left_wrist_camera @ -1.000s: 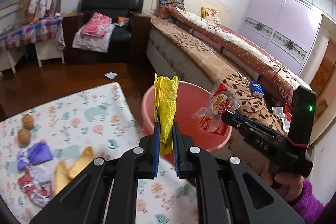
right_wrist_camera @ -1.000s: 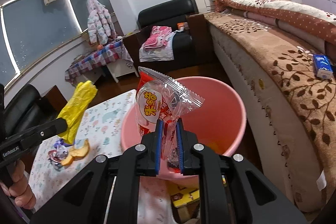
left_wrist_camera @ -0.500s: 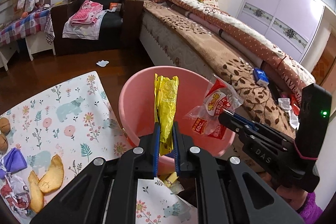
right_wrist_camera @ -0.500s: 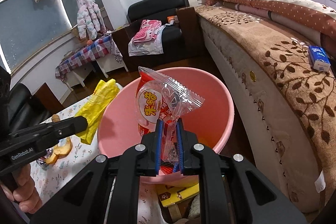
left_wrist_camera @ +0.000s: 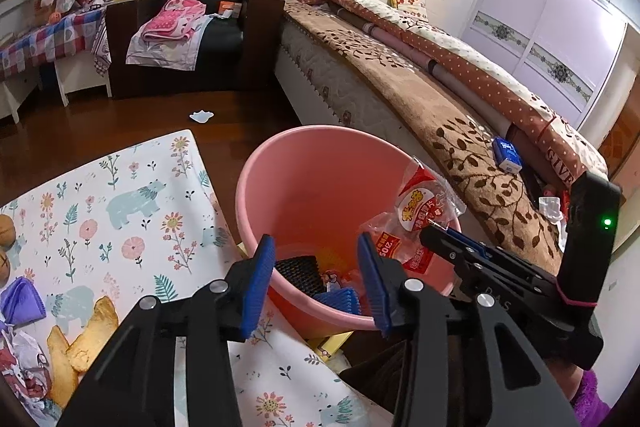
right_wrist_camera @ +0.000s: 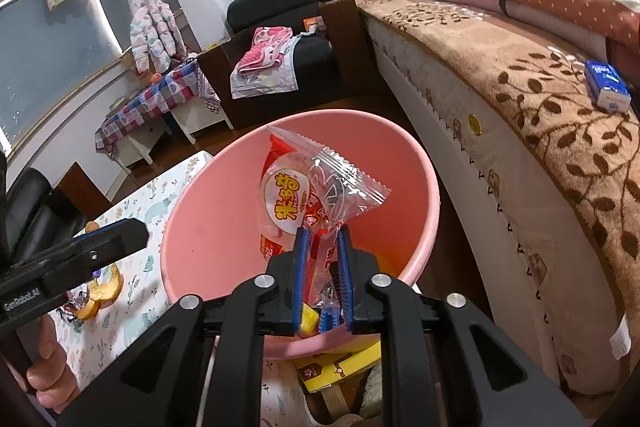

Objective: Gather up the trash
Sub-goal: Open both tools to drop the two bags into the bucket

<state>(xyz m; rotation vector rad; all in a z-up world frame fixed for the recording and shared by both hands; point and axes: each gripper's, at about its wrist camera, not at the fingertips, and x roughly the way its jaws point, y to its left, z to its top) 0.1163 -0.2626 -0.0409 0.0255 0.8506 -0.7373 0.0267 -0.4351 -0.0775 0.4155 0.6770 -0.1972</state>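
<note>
A pink bucket [left_wrist_camera: 280, 163] stands on the floor between the flowered table [left_wrist_camera: 120, 211] and the bed; it also shows in the right wrist view [right_wrist_camera: 424, 219]. My left gripper [left_wrist_camera: 316, 279] is open and empty above the bucket's near rim. My right gripper [right_wrist_camera: 322, 255] is shut on a red and clear snack wrapper [right_wrist_camera: 296, 199] and holds it over the bucket's mouth. The wrapper also shows in the left wrist view [left_wrist_camera: 420, 215]. Several bits of trash lie at the bucket's bottom [left_wrist_camera: 332, 279].
On the table lie peels [left_wrist_camera: 84, 339], a purple wrapper [left_wrist_camera: 22, 303] and walnuts [left_wrist_camera: 6, 231]. The bed [left_wrist_camera: 440, 107] with a blue tissue pack [left_wrist_camera: 506, 155] is to the right. A yellow box [right_wrist_camera: 336, 367] lies under the bucket. A black armchair [left_wrist_camera: 200, 7] stands behind.
My left gripper has opened and the yellow wrapper it held is gone from its fingers. Both grippers have moved closer over the bucket. The right gripper still holds the snack wrapper.
</note>
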